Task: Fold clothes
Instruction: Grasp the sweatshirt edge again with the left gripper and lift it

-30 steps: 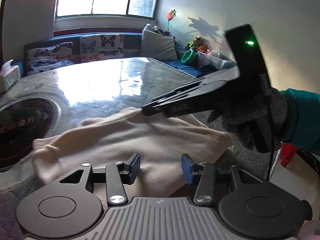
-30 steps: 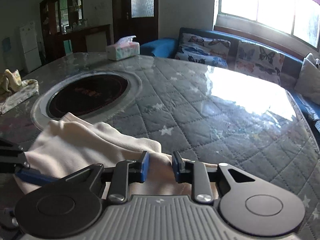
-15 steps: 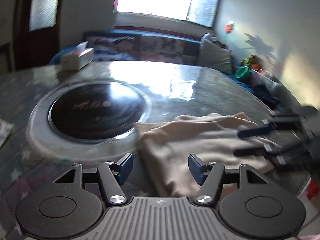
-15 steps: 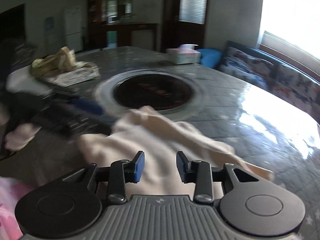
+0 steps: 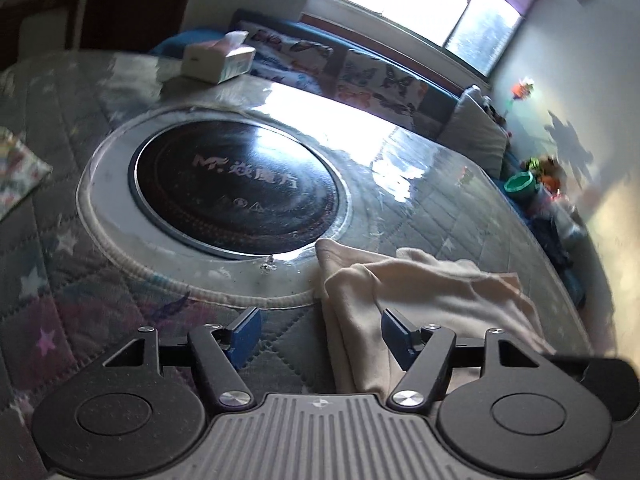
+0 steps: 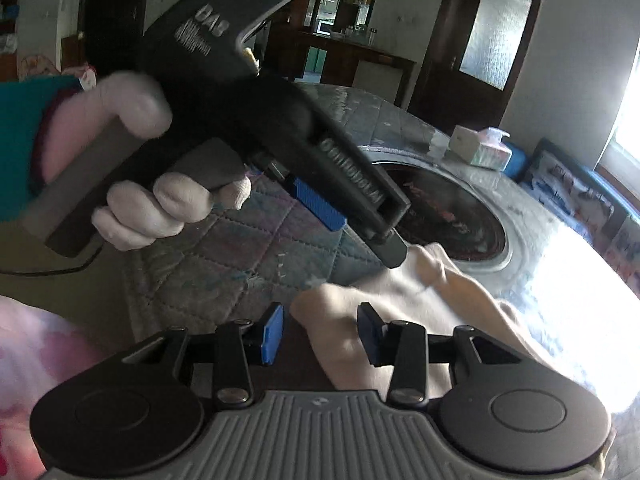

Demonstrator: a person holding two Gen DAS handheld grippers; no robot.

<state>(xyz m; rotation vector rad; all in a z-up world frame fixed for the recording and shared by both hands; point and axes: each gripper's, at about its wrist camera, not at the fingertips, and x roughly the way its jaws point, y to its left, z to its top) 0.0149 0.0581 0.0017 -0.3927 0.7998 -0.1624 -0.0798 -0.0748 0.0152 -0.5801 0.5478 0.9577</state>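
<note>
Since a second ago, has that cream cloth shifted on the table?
Cannot tell. The cloth now lies bunched beside the round cooktop, but both cameras have swung, so its changed place in the pictures may be theirs. Its shape has changed, though.

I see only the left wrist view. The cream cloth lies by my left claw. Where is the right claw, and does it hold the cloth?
Observer: The right claw is open over the near end of the cream cloth. Its jaws have just been opening, and a fold lies between the pads, not pinched.
Operator: How does my left claw look from there?
Observer: The left claw has also just been opening and pinches nothing. One fingertip hangs close to the cloth's far edge; whether it touches, I cannot tell.
Operator: Who holds it?
Observer: A hand in a white glove, with a teal sleeve.
</note>
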